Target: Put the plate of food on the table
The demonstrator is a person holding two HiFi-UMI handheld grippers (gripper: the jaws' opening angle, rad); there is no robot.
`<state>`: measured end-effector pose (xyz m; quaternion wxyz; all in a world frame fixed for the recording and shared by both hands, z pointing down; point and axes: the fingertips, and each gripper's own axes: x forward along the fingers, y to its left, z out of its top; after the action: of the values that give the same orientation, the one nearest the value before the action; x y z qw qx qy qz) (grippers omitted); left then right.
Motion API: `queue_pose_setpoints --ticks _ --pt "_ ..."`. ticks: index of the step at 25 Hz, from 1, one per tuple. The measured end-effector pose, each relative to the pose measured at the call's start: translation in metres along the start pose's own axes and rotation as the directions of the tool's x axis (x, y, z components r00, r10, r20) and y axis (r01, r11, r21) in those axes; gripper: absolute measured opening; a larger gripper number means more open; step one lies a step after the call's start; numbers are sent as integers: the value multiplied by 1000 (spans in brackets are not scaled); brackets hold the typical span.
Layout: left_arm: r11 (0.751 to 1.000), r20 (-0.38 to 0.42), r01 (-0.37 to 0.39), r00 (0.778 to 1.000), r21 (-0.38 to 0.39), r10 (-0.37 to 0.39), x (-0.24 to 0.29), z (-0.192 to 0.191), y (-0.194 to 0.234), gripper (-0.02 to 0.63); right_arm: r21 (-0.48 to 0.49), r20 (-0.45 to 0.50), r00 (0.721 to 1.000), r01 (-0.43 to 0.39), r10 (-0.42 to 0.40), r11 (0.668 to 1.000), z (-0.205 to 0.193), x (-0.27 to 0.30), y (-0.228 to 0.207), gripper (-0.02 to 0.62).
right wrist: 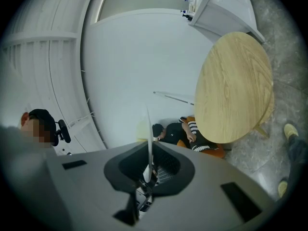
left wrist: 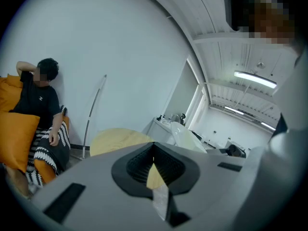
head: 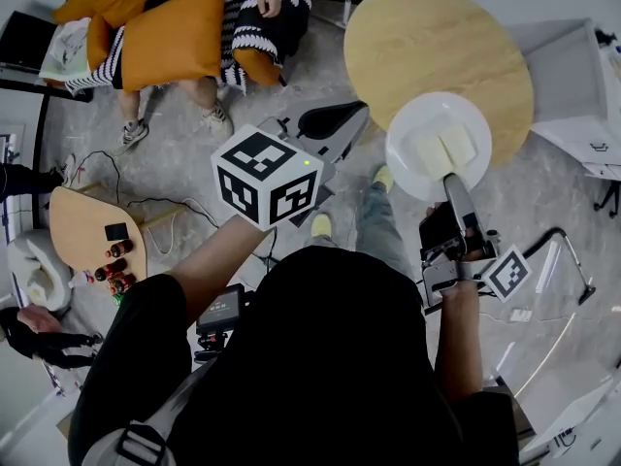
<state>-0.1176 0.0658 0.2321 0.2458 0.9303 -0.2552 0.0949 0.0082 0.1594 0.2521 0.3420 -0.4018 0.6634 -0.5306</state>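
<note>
A white plate (head: 437, 146) carrying two pale yellow pieces of food (head: 441, 149) hangs over the near edge of the round wooden table (head: 427, 37). My right gripper (head: 452, 186) is shut on the plate's near rim. In the right gripper view the plate (right wrist: 148, 134) shows edge-on as a thin white line between the jaws, with the table (right wrist: 236, 85) beyond it. My left gripper (head: 335, 120) is raised left of the plate, its jaws shut on nothing. In the left gripper view this gripper (left wrist: 155, 171) points towards the table (left wrist: 120, 138).
A person sits among orange cushions (head: 179, 27) at the back left. A small wooden side table (head: 92, 229) with cans stands at the left. A white cabinet (head: 572, 76) stands right of the round table. A metal chair frame (head: 568, 260) is at the lower right.
</note>
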Motion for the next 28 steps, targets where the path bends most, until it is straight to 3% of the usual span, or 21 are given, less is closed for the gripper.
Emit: queue_pose_setpoints --ticks 9,19,28 --pt "1000 -13 6 1000 -18 -6 31 6 11 6 8 -25 1000 11 -10 1000 19 20 -13 25" --pt "999 -34 -17 999 -51 15 30 -1 16 6 12 -45 999 5 -4 1000 21 30 -11 25" --pt "997 -63 -22 998 -70 18 99 19 18 6 44 -52 999 2 1 999 85 48 -29 25"
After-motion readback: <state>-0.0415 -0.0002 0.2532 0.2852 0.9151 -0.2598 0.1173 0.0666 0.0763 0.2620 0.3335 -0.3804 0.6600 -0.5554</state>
